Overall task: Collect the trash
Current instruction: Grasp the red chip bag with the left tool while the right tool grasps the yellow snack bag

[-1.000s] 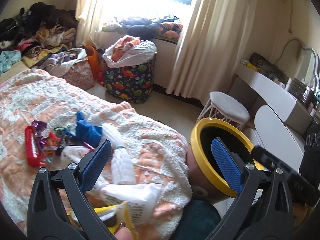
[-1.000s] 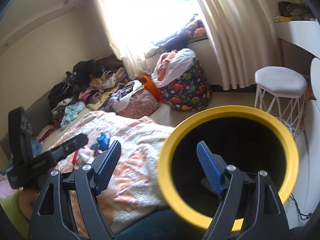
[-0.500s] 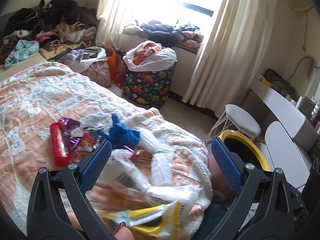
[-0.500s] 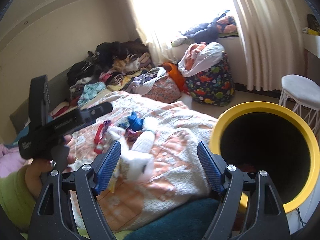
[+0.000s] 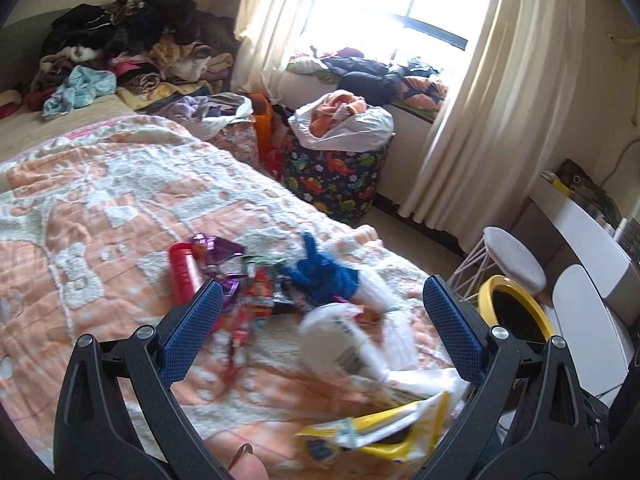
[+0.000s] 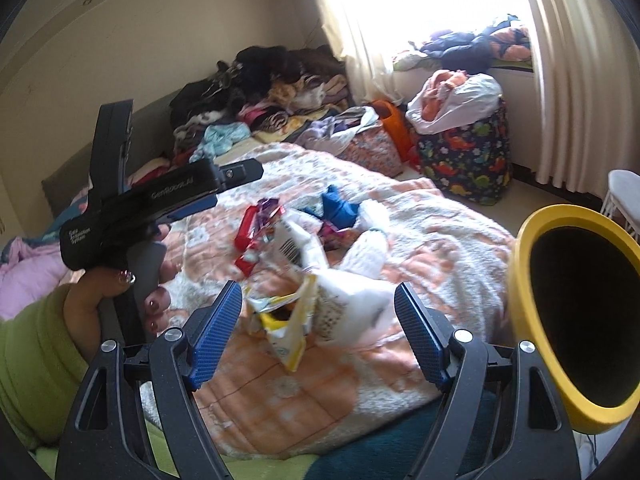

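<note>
Right wrist view: yellow snack wrapper (image 6: 286, 330) lies directly ahead of the right gripper (image 6: 318, 338).
Jaws spread, empty; yellow bin (image 6: 576, 312) stands right.

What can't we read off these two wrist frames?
- Bin inside: right wrist view, all black shadow; contents cannot be told.
- Yellow wrapper: left wrist view, motion blur, print unreadable, partly behind the left claw.
- White bag: right wrist view, blurred; label illegible.
- Bin base: cut off by the edge in both views.
- Right claw: open, nothing between.
</note>
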